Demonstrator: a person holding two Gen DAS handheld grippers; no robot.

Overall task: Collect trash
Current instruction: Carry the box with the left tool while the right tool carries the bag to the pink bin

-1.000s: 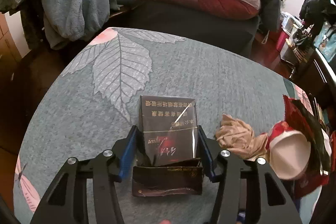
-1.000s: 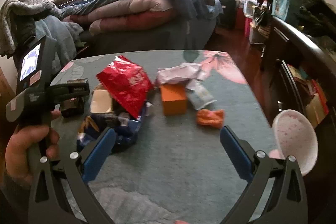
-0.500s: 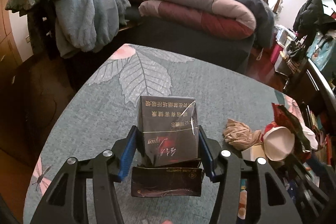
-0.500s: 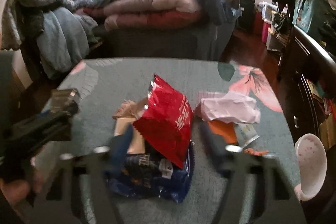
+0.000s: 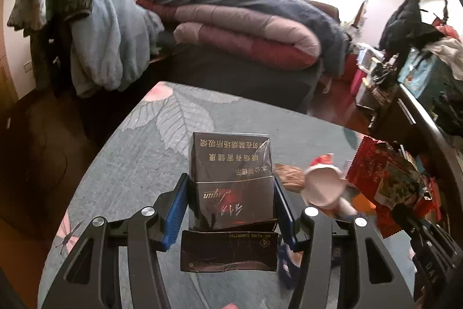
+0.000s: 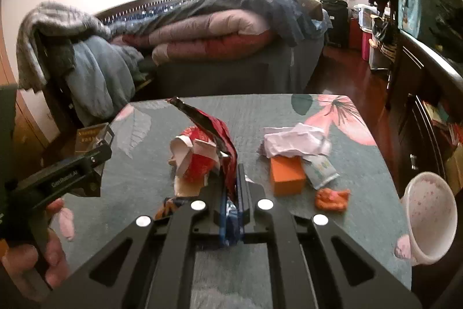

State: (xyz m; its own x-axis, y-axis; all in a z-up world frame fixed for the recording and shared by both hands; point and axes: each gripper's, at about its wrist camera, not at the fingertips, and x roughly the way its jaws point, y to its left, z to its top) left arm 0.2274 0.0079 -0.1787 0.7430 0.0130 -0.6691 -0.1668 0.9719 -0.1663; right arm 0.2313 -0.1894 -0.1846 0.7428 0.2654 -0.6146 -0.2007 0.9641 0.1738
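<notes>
The dark cigarette pack point(image 5: 231, 181) sits low in the middle of the left wrist frame, clamped between the blue pads of the left gripper point(image 5: 231, 207), its flip lid point(image 5: 228, 251) hanging open toward the camera. In the right wrist frame, the right gripper point(image 6: 230, 201) has its fingers narrowed onto the bottom edge of the red snack bag point(image 6: 217, 135) at centre frame.

The bag is pinched only by a thin edge, so it could probably slide free or tear if swung. The pack's loose lid may catch on something (a small risk).

Just left of the bag lies a crumpled red-and-white paper cup point(image 6: 194, 161); right of centre lie an orange box point(image 6: 286, 175), white crumpled paper point(image 6: 295, 141) and an orange scrap point(image 6: 331, 200) on the table point(image 6: 289, 265). No bin shows in either view. What lies under the bag is hidden by the gripper body.
</notes>
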